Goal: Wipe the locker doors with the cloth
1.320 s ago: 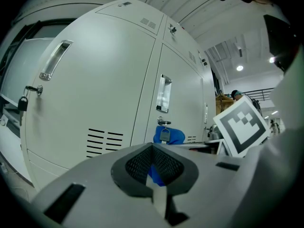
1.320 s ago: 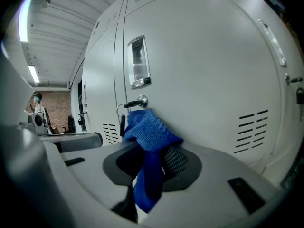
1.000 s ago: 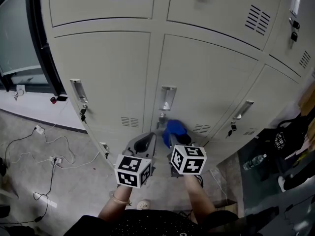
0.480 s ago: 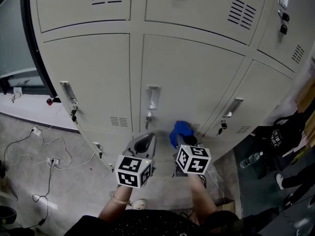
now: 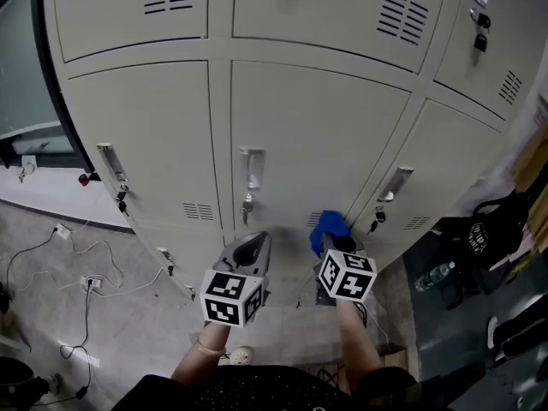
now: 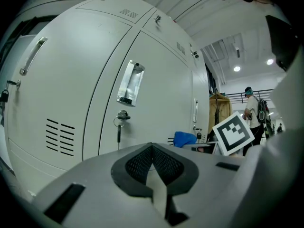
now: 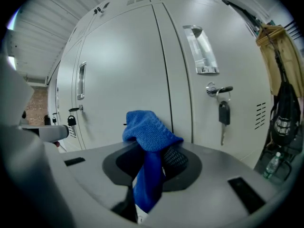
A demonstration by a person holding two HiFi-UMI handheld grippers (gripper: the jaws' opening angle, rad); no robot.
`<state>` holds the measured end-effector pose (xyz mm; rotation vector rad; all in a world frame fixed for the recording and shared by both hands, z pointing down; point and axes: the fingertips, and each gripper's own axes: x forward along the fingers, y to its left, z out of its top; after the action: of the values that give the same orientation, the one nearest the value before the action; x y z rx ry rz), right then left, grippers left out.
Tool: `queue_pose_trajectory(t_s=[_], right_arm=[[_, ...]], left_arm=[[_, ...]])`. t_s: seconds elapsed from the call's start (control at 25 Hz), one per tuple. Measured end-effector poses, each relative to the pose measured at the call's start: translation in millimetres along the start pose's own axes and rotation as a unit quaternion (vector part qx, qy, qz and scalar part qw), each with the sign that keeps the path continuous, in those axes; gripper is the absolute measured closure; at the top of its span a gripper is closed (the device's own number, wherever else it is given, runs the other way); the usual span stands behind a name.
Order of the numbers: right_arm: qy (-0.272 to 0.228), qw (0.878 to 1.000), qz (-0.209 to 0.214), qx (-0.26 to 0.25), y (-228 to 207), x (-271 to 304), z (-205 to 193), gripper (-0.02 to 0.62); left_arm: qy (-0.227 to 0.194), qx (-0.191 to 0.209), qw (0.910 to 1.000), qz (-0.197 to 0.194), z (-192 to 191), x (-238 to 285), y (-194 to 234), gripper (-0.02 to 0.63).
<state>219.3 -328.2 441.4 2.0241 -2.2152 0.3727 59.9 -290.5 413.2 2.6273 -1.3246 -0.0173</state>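
We are holding the right gripper (image 7: 151, 161) clamped on the blue cloth (image 7: 148, 127), which is bunching above the jaws and pointing straight ahead at the locker doors (image 5: 317, 135), low down; contact we cannot confirm. The left gripper (image 6: 153, 164) is hanging beside it, closed and empty. All doors are standing shut, hiding any contents.

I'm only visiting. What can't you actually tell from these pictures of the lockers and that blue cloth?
- Whether the blue cloth touches the locker door: in the head view the right claw covers its lower end, and the right gripper view gives no depth.
- The upper lockers: head view, cut off by the top edge.
- The print on the black bag: head view, too small.
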Motion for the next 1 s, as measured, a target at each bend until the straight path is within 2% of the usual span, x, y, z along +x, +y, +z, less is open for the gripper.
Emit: queue_pose_trajectory(t_s=[0.28,0.6,1.0], right_arm=[[0.000,1.000,-0.022,-0.010,-24.7,-5.5,0.7,0.500],[0.005,0.999,-0.047,0.007,-51.6,-9.6,-0.5,0.500],[0.007,0.998,-0.056,0.002,-56.1,-10.7,-1.0,0.500]], left_arm=[[-0.002,-0.002,1.0000,-0.010,-0.9,5.7,-14.0,0.600],[-0.003,-0.003,0.9999,-0.010,-0.3,7.4,-19.8,0.600],[-0.005,-0.004,1.0000,-0.006,0.8,2.6,-19.5,0.600]])
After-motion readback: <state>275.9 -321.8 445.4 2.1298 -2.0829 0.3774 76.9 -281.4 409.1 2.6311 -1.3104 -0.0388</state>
